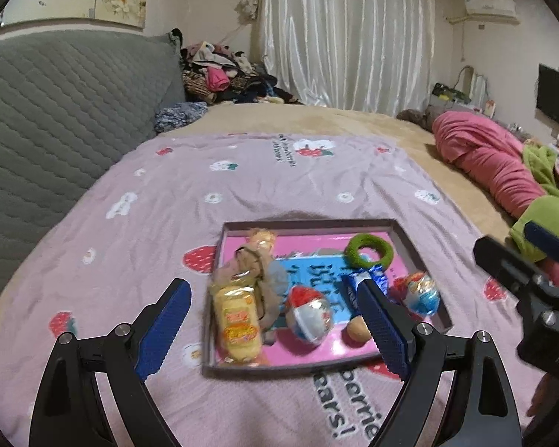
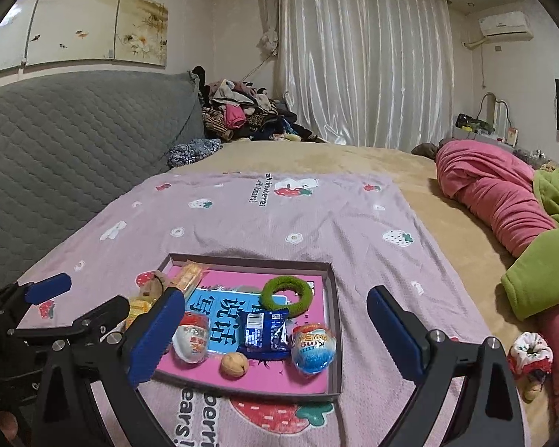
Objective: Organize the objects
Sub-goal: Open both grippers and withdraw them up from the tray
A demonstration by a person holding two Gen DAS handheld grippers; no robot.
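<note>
Both claws, left (image 1: 274, 322) and right (image 2: 275, 318), gape empty above the tray (image 2: 335, 342) on a pink strawberry-print blanket (image 2: 316, 216).

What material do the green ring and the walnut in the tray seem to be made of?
Green ring: soft fuzzy fabric, likely plush or terry; its surface looks matte and fluffy. Walnut: apparently natural woody shell, tan, dull and wrinkled. Tray: probably cardboard, thin matte walls.

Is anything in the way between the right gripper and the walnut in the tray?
Nothing visible. The right gripper hangs open above the tray, and the walnut lies bare near the front wall, apart from its neighbours.
</note>
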